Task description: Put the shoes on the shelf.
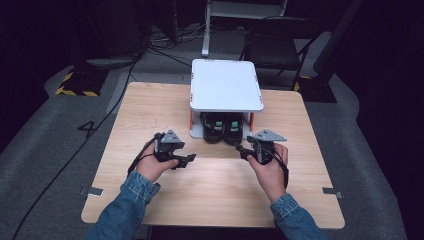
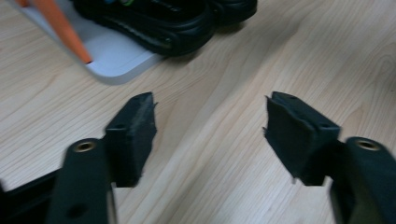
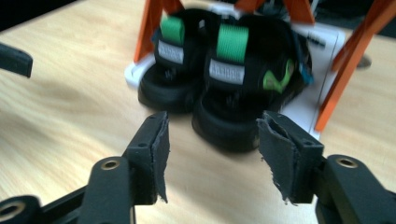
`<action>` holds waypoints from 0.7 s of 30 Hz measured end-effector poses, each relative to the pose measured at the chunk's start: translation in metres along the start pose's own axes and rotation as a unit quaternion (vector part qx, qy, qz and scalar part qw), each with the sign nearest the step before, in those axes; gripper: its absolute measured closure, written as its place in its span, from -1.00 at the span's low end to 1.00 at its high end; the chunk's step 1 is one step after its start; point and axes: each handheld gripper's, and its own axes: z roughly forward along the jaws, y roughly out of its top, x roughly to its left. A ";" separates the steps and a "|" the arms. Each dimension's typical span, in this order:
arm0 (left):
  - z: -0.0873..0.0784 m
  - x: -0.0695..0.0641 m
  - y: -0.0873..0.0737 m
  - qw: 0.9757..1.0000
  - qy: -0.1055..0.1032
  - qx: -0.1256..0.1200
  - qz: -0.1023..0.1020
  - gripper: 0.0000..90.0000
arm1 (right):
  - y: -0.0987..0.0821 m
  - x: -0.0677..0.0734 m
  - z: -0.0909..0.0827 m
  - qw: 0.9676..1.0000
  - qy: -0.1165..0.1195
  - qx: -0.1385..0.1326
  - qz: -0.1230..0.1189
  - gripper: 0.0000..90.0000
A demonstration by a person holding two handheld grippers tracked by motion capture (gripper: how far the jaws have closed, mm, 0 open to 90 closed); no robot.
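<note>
Two-tier little rack (image 1: 227, 85) sitting at the far middle of the wooden table (image 1: 215, 190), white top shelf, orange legs (image 3: 345, 70), white base plate (image 2: 116, 58). Pair of black sandals (image 1: 223, 129) tucked on the bottom shelf, toes poking out toward the near side and hanging a bit past the base plate's edge. Green straps with grey label patches across the tops, plain to see in the right gripper view (image 3: 232, 44). Side by side, touching or as good as.

Left gripper (image 1: 186, 159) held low over the table, just left of the rack's front, tips aimed right toward the middle. Jaws apart with nothing between them but bare wood grain in the left gripper view (image 2: 210, 135); corner of the base plate, one orange leg and the toe of a sandal (image 2: 159, 28) up at the top of that view. Not touching any of it.

Right gripper (image 1: 241, 150) mirrored on the other side, just in front of the rack's right corner, tips pointing left. Also spread, nothing gripped (image 3: 212, 154). Its own camera looks straight at the sandals, the nearer one (image 3: 243, 88) lined up roughly behind the gap between the jaws, but a strip of table between pads and toe, so near, not touching.

Both hands in denim sleeves (image 1: 135, 197) coming in from the near edge. Folding chair (image 1: 272, 45) and cables on the grey floor behind the table.
</note>
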 end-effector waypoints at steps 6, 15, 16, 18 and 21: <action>0.029 -0.011 0.011 1.000 -0.006 -0.009 -0.004 0.19 | -0.017 -0.006 0.012 1.000 -0.003 0.022 0.009 0.06; 0.076 -0.021 0.026 1.000 -0.012 -0.017 -0.016 0.64 | -0.029 -0.012 0.033 0.999 -0.013 0.033 0.026 0.35; 0.079 -0.021 0.028 1.000 -0.006 -0.023 -0.018 0.67 | -0.030 -0.013 0.035 0.999 -0.013 0.032 0.027 0.36; 0.084 -0.019 0.032 0.999 0.011 -0.036 -0.019 0.69 | -0.029 -0.014 0.039 0.999 -0.012 0.031 0.026 0.36; 0.091 -0.013 0.033 0.998 0.032 -0.038 -0.031 0.68 | -0.030 -0.014 0.046 0.999 -0.017 0.031 0.024 0.26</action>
